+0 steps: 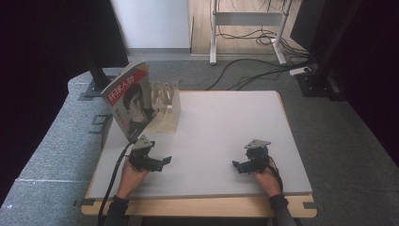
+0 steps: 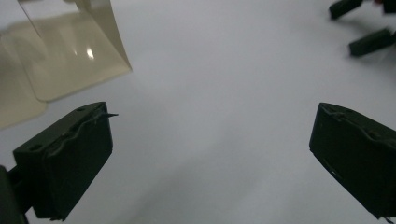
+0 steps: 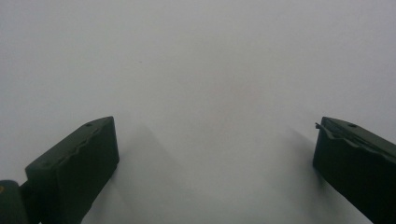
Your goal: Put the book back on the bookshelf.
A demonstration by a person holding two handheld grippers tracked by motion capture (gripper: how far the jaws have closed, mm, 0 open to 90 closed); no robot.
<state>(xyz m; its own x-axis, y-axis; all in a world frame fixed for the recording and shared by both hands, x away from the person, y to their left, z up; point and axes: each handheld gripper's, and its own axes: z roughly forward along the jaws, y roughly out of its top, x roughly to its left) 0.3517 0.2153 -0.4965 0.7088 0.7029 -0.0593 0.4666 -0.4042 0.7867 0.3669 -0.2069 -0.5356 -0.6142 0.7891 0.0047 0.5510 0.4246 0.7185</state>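
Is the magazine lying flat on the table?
No, the magazine stands upright, leaning against the wooden rack at the table's far left corner.

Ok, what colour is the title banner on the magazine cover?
Red with white characters, across the top of the magazine cover; clearest in the high view.
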